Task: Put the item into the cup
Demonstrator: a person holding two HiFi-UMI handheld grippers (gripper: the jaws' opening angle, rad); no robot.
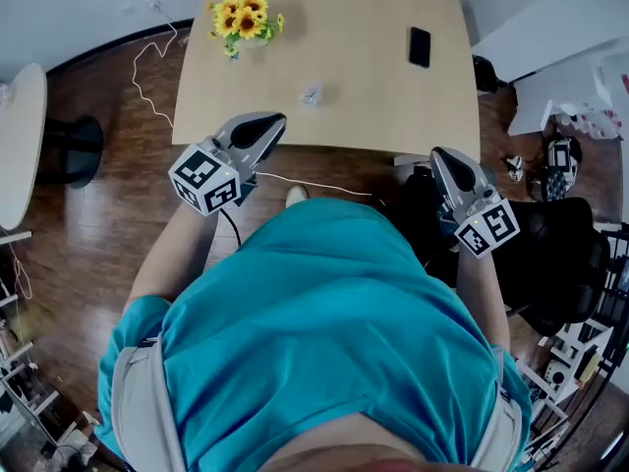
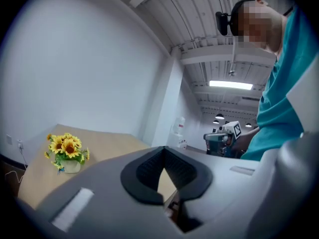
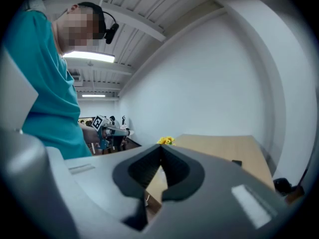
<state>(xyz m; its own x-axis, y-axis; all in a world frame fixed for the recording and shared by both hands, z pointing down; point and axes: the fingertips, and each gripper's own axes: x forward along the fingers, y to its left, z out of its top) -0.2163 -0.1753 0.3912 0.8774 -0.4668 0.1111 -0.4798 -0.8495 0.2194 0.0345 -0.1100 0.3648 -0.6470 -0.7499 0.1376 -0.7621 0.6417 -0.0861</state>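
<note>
Table (image 1: 373, 87) ahead, left claw (image 1: 274, 119) closed empty, right claw (image 1: 439, 153) closed empty

Sunflower pot (image 1: 243, 20), black phone (image 1: 420, 46) on table (image 1: 354, 28).

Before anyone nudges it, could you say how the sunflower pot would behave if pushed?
The sunflower pot looks top-heavy, its blooms wider than the base, so it may tip. It seems light and might slide on the smooth table.
</note>
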